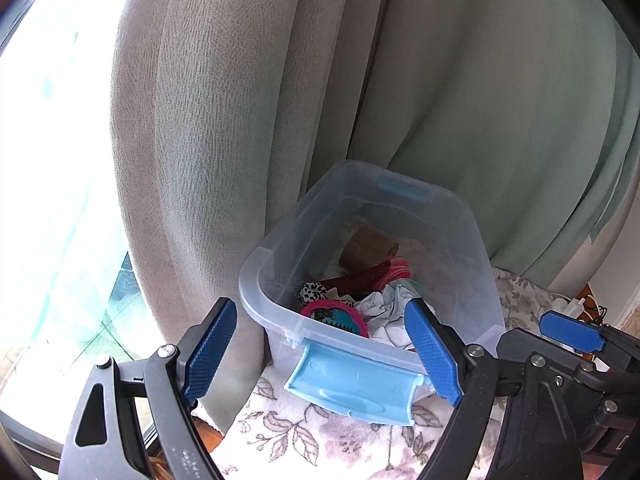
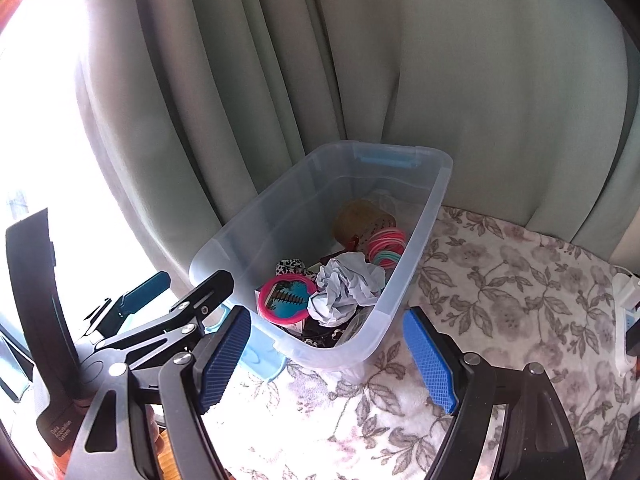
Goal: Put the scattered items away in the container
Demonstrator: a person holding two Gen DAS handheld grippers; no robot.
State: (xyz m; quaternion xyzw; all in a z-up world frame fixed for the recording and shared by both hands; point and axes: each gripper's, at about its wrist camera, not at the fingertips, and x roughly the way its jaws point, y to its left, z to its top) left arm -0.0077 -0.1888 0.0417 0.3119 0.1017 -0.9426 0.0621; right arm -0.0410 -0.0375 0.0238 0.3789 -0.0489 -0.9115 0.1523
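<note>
Count, both wrist views.

Containers: 1 clear plastic storage bin (image 2: 404, 240) with light blue latch handles, 2 seen, one at each short end: near latch (image 1: 352, 384), far latch (image 2: 386, 159).

Inside the bin:
- 1 crumpled white paper ball (image 2: 344, 286)
- 1 round pink-rimmed item with teal centre (image 2: 285, 298)
- 1 brown tape roll (image 1: 370, 250)
- 1 bundle of pink and teal hair bands (image 2: 386, 246), single bands not countable
- 1 black-and-white spotted fabric piece (image 1: 313, 293)
- 1 dark red item (image 1: 356, 278), kind unclear

Grippers: 2, each with 2 blue ribbed pads.
</note>
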